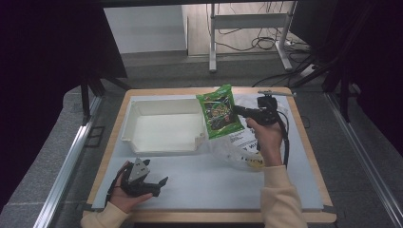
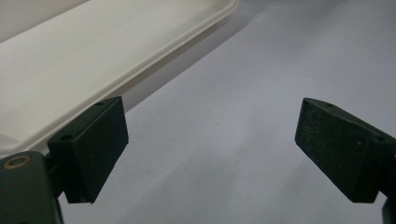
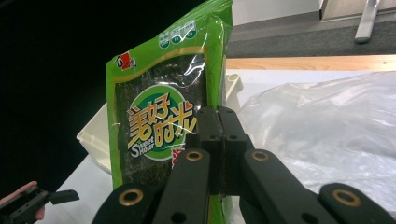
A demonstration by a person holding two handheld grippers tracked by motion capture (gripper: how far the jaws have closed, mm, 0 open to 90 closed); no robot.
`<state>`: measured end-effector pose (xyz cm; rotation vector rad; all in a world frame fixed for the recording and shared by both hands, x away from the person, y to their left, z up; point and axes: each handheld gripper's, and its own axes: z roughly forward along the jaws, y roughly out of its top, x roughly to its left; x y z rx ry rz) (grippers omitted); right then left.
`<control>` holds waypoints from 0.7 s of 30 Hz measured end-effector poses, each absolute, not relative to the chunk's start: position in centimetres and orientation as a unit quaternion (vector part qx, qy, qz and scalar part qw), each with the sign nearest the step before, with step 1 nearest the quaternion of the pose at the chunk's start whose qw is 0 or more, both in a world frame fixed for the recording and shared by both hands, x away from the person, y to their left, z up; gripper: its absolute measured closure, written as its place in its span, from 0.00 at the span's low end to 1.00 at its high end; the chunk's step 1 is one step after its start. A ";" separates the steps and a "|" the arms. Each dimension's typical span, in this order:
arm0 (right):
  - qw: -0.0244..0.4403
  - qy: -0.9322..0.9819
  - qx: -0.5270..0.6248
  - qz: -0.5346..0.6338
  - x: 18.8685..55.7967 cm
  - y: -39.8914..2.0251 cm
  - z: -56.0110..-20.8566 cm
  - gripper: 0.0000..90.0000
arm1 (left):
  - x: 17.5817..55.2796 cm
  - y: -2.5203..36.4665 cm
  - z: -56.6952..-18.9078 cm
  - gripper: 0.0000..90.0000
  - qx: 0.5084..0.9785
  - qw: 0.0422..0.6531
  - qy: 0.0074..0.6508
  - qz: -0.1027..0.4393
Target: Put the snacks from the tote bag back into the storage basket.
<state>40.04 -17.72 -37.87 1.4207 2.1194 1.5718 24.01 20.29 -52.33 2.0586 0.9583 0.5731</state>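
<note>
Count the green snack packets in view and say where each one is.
1. The green snack packet is held up in the right tool, over the white tray's right edge. More may hide in the clear plastic bag.

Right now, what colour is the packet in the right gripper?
Bright green snack packet with a dark window and yellow-orange lettering; clearest in the right gripper view.

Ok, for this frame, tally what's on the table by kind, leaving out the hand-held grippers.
Green snack packets: 1, held up in the right hand-held gripper
White trays: 1
Clear plastic bags: 1
Total: 3
</note>
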 end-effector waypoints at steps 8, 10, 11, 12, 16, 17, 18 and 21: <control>0.065 0.712 0.463 0.524 40.7 -15.7 -37.9 1.00 | 24.0 20.4 -52.3 0.11 0.808 0.391 0.379 0.225; 0.064 0.714 0.461 0.524 40.8 -15.2 -38.0 1.00 | 24.0 20.4 -52.3 0.11 0.808 0.391 0.379 0.225; 0.062 0.714 0.461 0.524 41.0 -14.9 -38.0 1.00 | 24.0 20.4 -52.3 0.11 0.808 0.390 0.378 0.226; 0.061 0.714 0.461 0.523 41.1 -14.7 -38.1 1.00 | 24.0 20.4 -52.3 0.11 0.808 0.390 0.378 0.226; 0.059 0.714 0.462 0.522 41.4 -13.9 -38.2 1.00 | 24.0 20.4 -52.3 0.11 0.807 0.391 0.380 0.226; 0.059 0.715 0.462 0.521 41.5 -13.7 -38.2 1.00 | 24.0 20.4 -52.3 0.11 0.807 0.391 0.380 0.226; 0.059 0.715 0.462 0.521 41.6 -13.5 -38.3 1.00 | 24.0 20.4 -52.3 0.11 0.807 0.391 0.380 0.226; 0.057 0.717 0.462 0.519 41.8 -12.9 -38.4 1.00 | 24.0 20.4 -52.3 0.11 0.807 0.392 0.380 0.226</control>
